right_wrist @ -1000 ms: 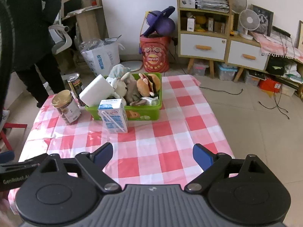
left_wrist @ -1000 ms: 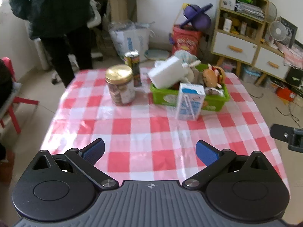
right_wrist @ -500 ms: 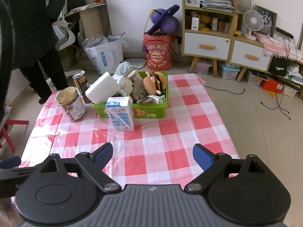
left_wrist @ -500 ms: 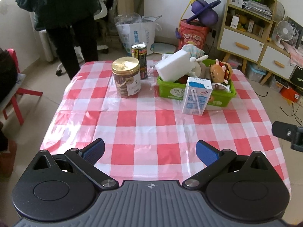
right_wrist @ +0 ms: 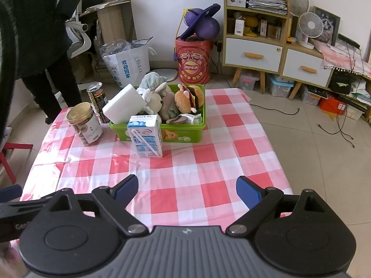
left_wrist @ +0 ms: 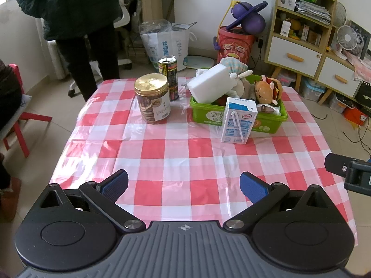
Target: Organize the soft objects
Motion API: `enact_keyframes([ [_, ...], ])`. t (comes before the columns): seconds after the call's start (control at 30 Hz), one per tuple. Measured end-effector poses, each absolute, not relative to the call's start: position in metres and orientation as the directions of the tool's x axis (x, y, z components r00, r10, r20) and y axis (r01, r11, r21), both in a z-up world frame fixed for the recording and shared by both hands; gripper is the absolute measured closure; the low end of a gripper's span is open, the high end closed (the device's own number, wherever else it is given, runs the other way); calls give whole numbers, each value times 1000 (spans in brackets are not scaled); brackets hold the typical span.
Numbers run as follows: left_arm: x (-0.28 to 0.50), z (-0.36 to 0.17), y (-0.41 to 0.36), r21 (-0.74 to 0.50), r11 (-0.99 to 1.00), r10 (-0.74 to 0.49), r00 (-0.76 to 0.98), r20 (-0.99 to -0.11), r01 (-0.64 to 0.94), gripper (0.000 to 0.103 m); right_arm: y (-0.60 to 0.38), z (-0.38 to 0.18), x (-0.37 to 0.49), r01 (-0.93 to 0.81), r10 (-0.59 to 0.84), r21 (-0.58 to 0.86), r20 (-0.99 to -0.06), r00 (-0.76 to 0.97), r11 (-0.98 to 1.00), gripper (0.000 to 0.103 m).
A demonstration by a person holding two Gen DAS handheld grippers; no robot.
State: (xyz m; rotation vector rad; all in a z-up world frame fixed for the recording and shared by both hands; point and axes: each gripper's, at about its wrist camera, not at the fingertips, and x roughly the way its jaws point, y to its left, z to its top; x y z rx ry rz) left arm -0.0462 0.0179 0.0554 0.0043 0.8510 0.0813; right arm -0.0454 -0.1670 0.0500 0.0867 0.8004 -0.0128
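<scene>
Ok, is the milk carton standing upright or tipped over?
Upright. The milk carton stands on its base on the checked cloth, in front of the green basket.

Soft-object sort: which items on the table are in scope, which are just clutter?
In scope:
green basket
white sponge block
burger plush
grey-white plush animals
left gripper and right gripper, both open, empty

Clutter:
milk carton
cookie jar
drink can
</scene>
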Motion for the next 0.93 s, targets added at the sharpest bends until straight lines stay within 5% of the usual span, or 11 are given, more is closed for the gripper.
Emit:
enact_keyframes([
  [0.93,-45,53,2,37,998,58,653,-755,-46,5,-165,47,-44,50,9,60,-721,692,997,36],
])
